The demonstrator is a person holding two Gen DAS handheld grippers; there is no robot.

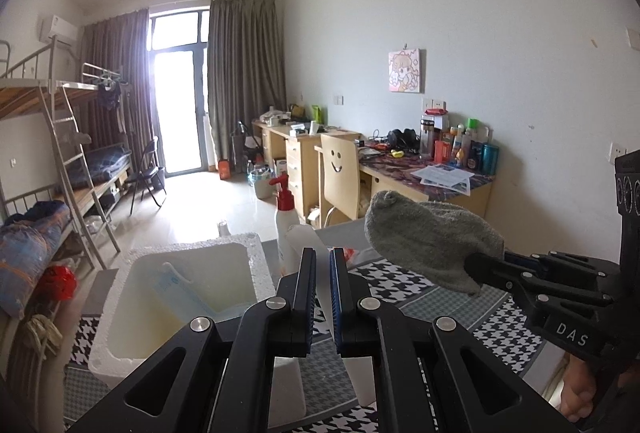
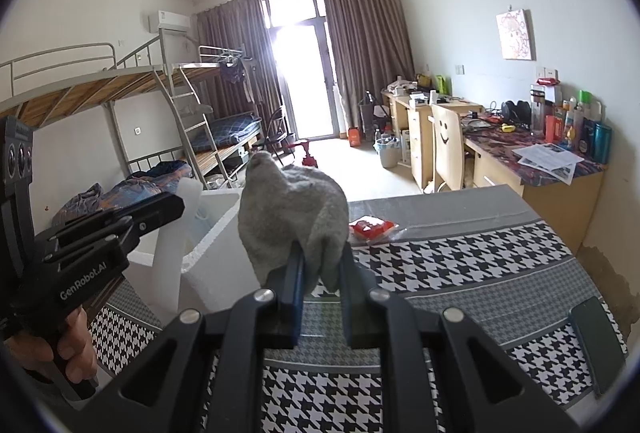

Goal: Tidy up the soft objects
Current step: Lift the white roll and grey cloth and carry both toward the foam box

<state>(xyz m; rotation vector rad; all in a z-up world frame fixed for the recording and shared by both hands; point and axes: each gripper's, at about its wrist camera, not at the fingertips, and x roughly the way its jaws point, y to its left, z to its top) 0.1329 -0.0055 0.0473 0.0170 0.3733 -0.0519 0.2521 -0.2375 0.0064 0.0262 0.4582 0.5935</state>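
Left gripper (image 1: 322,265) fills the lower half of the left wrist view, its two blue-padded jaws nearly together with only a narrow slit between them and nothing caught in it. At about ten o'clock from its tips sits a white foam box (image 1: 256,273) with a pale plastic packet lying inside, resting on the houndstooth tablecloth (image 1: 404,281). Just beyond the tips, at twelve o'clock, stands a white spray bottle (image 1: 285,217) with a red trigger head. At two o'clock the right gripper (image 1: 476,267) reaches in from the right edge, clamped on the lower corner of a grey sock (image 1: 428,237) that is held up off the table and bulges toward ten o'clock; a hand (image 1: 578,393) grips that tool's handle at four o'clock. Across the room a wooden desk (image 1: 460,189) carries bottles and papers. From the right wrist view, the right gripper (image 2: 320,253) has its jaws pinched on the bottom edge of the grey sock (image 2: 292,205), which stands upward at twelve o'clock, clear of the tablecloth (image 2: 460,265). A red packet (image 2: 372,226) lies on the cloth at one o'clock, well apart from the sock. The foam box (image 2: 216,245) sits at ten o'clock, and the left gripper (image 2: 168,209) comes in at nine o'clock, its handle held in a hand (image 2: 74,349).
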